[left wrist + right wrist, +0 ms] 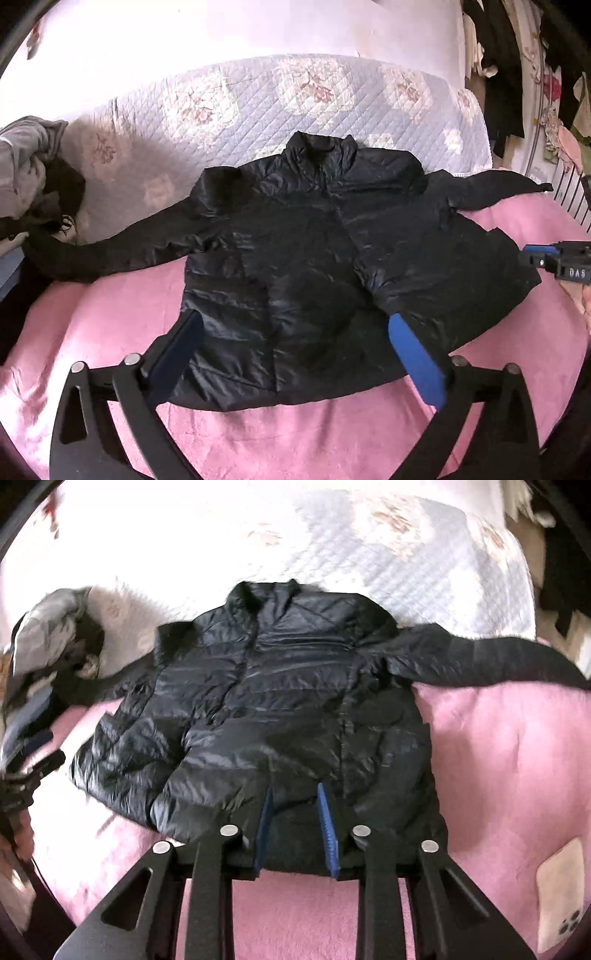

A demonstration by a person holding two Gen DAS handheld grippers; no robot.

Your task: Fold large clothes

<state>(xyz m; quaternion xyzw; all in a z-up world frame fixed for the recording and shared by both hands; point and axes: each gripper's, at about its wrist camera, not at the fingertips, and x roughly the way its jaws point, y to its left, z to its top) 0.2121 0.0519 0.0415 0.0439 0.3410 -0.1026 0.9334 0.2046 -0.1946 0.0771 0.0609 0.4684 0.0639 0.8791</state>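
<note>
Black puffer jacket (pixel 314 240) flat, front up, on pink blanket (pixel 110 332); collar toward 12 o'clock, hem toward 6, sleeves spread 9–3. Left gripper (pixel 295 354) released, jaws wide above hem, nothing gripped. Right gripper (pixel 295 827) part-open over hem; contact with fabric unclear. Phone (pixel 561 897) at 4 o'clock.

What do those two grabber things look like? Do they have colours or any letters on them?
Both grabbers are black metal frames with triangle-shaped holes and round silver bolts. The left gripper has flat blue pads on its fingers. The right gripper has blue pads too, one with little ridges. Seen from the side, it shows white letters, "DAS".
</note>
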